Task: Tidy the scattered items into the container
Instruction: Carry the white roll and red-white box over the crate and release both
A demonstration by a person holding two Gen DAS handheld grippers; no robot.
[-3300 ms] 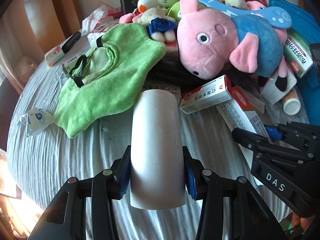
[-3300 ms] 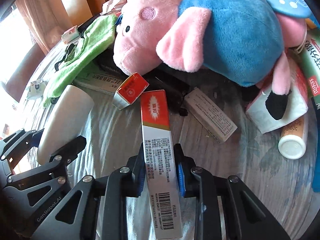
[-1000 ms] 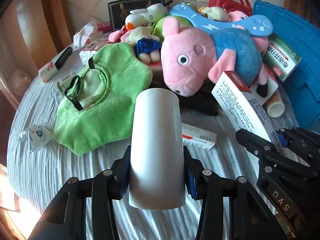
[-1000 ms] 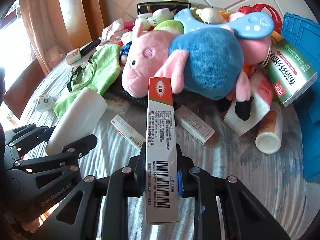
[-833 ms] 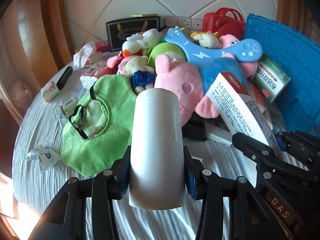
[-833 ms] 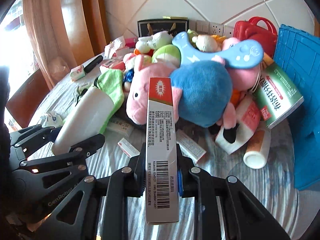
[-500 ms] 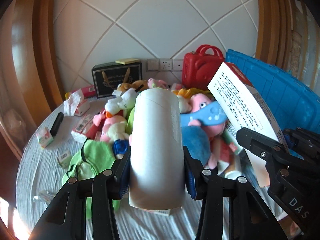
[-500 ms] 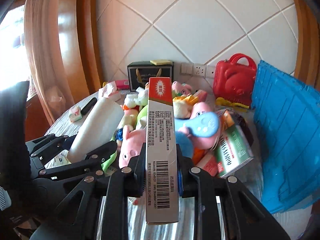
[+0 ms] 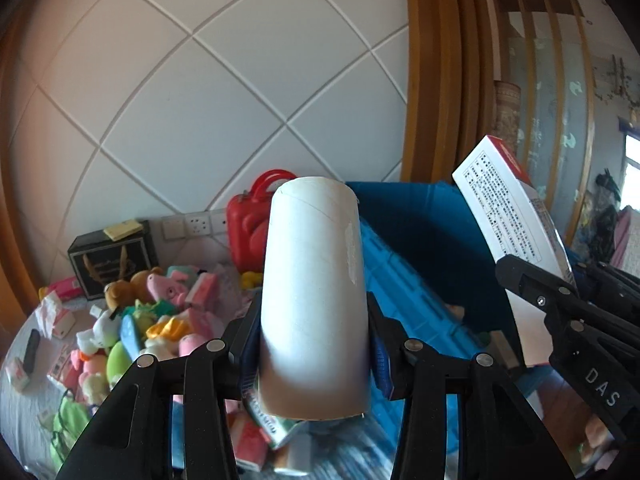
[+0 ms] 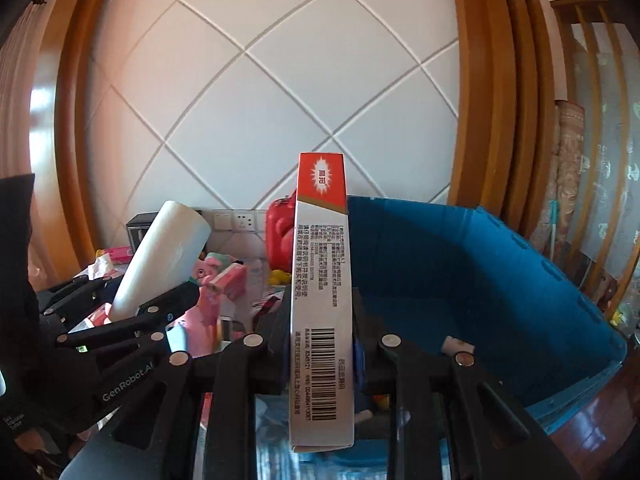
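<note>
Lifted clear of the cluttered bench (image 9: 24, 396) within the last second, both loads now hang at the rim of the blue container (image 10: 520, 280). On the left, the heap of plush toys (image 9: 160, 320) lies far below and behind. At centre, the left gripper (image 9: 314, 344) has its fingers clamped on a white cardboard tube (image 9: 316, 292), raised from near the cloth to beside the container's near wall. At right, the right gripper (image 10: 320, 344), fingers closed on a red-and-white medicine box (image 10: 322, 300), points over the open bin. Both items look ready to drop in; most clutter remains outside.
</note>
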